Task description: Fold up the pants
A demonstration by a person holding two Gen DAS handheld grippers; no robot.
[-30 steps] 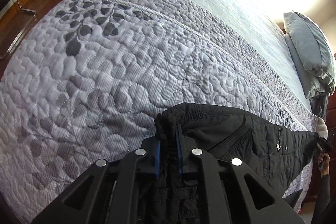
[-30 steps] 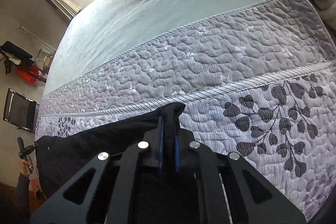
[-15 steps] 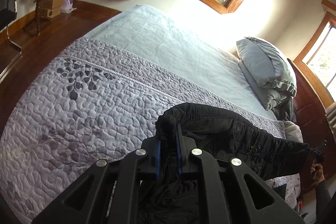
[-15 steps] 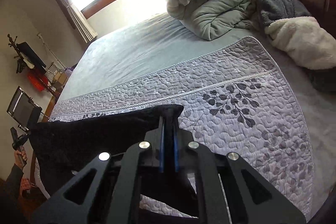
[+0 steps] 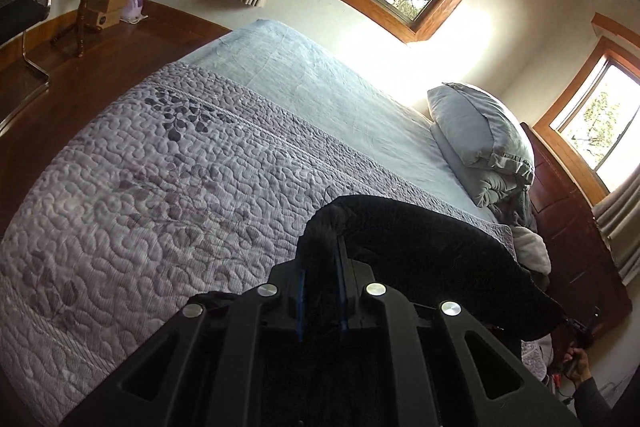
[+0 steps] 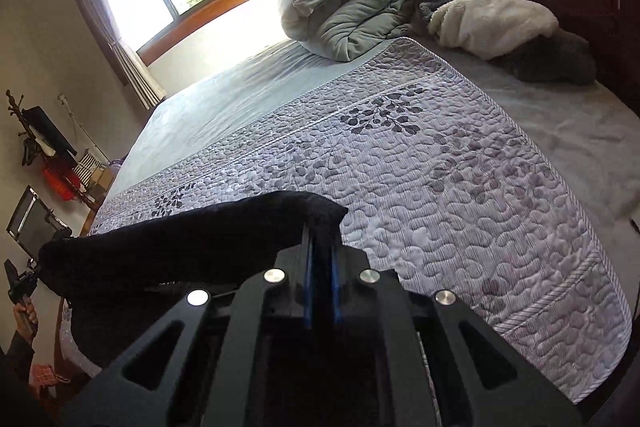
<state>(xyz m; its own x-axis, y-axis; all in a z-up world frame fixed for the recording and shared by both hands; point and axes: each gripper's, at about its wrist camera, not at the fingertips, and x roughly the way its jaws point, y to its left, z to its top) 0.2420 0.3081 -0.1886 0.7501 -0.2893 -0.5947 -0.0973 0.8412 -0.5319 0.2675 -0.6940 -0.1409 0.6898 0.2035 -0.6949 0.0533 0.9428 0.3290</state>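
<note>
Since the earlier frames I have lifted both grippers: the cameras now look across the room to the windows and no longer down at the quilt, and the pants have come up with them. They hang in the air above the near edge of the bed, stretched between my two hands. The left gripper is clamped on one corner of the cloth, the right gripper on the other — both pairs of tongs are closed on fabric. I judge the pants soft and a bit thick, light enough but limp, so the middle sags. Corners or the waistband are the good places to hold; a thin pinch could slip — I keep the grip firm.
</note>
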